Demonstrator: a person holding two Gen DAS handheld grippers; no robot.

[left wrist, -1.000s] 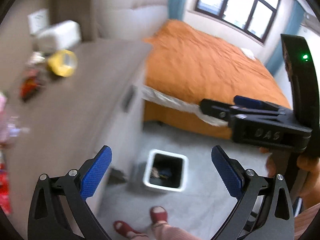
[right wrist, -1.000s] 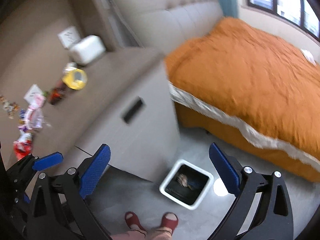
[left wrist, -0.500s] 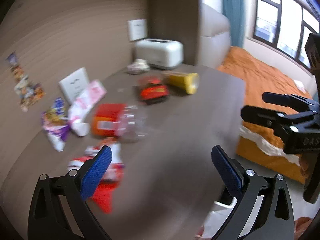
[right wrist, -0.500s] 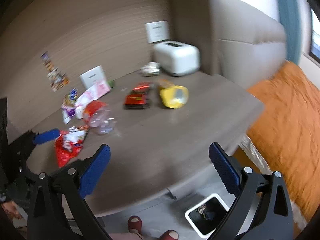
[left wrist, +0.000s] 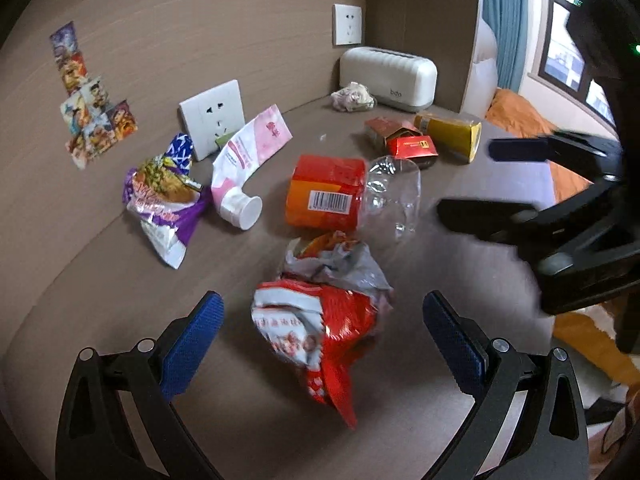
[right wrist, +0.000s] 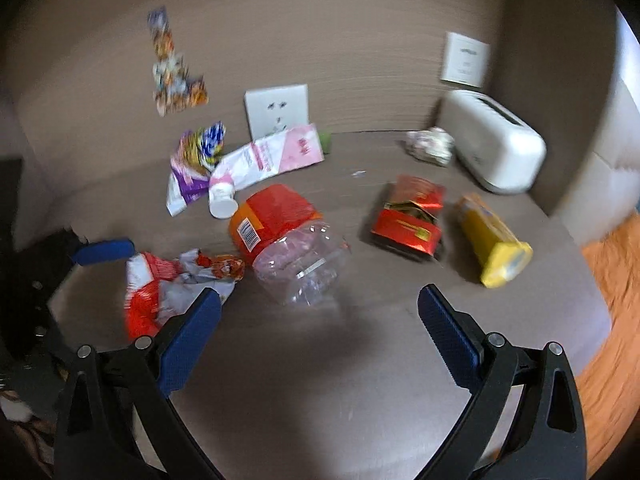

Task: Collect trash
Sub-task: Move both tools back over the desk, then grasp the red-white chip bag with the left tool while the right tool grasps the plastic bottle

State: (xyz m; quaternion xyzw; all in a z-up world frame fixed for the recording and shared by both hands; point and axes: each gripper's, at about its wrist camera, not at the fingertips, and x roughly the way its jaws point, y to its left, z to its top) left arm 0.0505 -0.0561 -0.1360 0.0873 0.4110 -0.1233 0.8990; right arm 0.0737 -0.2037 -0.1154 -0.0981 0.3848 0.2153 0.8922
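Trash lies scattered on a brown table (left wrist: 440, 380). A crumpled red and white snack bag (left wrist: 320, 320) lies between the fingers of my open, empty left gripper (left wrist: 324, 324); it also shows in the right wrist view (right wrist: 160, 288). Behind it lies a clear plastic bottle with an orange label (left wrist: 348, 196) (right wrist: 284, 240). Further off are a purple wrapper (left wrist: 164, 200), a pink tube (left wrist: 248, 160), a red box (right wrist: 412, 220), a yellow packet (right wrist: 492, 240) and a crumpled paper ball (right wrist: 430, 146). My right gripper (right wrist: 320, 320) is open and empty, just short of the bottle.
A white toaster (right wrist: 496, 148) stands at the back right corner against the brown wall. A loose white socket plate (left wrist: 212, 118) leans on the wall. The table's right edge drops toward an orange bed (right wrist: 616, 280). My right gripper shows in the left wrist view (left wrist: 560, 200).
Both views swung from the floor bin and bed up to the table top. Both grippers have come closer to the trash; the left one now frames the red snack bag.
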